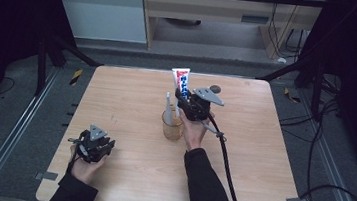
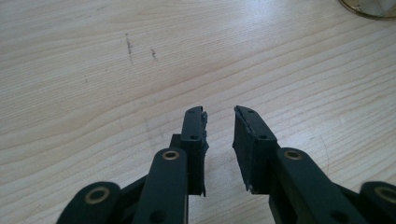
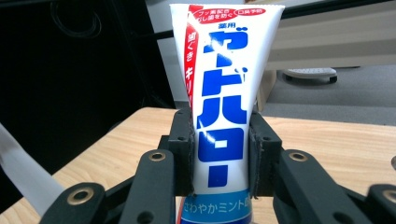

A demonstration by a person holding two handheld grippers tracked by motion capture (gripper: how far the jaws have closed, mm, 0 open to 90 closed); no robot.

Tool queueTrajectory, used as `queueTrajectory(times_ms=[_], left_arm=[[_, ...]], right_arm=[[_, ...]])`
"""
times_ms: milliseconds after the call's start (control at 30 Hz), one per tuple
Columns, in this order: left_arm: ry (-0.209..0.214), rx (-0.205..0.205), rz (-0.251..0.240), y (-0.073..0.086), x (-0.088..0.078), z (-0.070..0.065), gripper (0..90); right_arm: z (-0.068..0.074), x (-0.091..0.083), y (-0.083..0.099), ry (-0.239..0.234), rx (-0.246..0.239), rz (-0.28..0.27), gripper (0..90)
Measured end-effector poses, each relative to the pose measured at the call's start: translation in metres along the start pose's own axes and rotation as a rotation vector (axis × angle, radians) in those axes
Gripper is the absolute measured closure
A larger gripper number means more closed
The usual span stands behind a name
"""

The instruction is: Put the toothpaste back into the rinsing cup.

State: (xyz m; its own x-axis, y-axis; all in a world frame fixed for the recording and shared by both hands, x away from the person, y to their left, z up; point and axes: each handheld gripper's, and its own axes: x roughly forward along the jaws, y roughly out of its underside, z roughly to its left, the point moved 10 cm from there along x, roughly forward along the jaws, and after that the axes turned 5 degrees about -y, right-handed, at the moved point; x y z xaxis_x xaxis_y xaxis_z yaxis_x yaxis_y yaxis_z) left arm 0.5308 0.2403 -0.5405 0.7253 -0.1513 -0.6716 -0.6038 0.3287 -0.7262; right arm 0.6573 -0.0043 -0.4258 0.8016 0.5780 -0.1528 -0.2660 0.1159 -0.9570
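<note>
White toothpaste tube [image 3: 227,93] pinched upright between right gripper [image 1: 185,102] jaws, above amber cup [image 1: 172,125] holding toothbrush [image 1: 168,107]. Step: lowering tube into cup. Next: align over rim, descend, release. Left gripper [image 2: 219,135] spread, empty, on table [image 1: 131,100].

White toothpaste tube [image 3: 223,98], blue lettering, red stripe; amber cup [image 1: 172,125].

A white toothpaste tube [image 3: 224,93] with blue and red lettering is seen held upright in the right gripper [image 3: 222,156], its two black jaws pressed against the tube's sides. The flat crimped end is turned upward. Behind it, the light wooden bench [image 3: 336,144] is seen. A white strip [image 3: 21,170] is visible at lower left.
</note>
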Motion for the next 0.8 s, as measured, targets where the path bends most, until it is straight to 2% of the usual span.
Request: queueTrajectory(times_ms=[200, 800], left_arm=[[0.0, 0.002, 0.004, 0.0, 0.0, 0.0, 72.9], [-0.002, 0.003, 0.005, 0.001, 0.001, 0.0, 73.0]], right_arm=[[0.002, 0.003, 0.01, -0.003, 0.002, 0.017, 67.7], [0.007, 0.01, 0.031, -0.018, -0.036, 0.109, 64.7]])
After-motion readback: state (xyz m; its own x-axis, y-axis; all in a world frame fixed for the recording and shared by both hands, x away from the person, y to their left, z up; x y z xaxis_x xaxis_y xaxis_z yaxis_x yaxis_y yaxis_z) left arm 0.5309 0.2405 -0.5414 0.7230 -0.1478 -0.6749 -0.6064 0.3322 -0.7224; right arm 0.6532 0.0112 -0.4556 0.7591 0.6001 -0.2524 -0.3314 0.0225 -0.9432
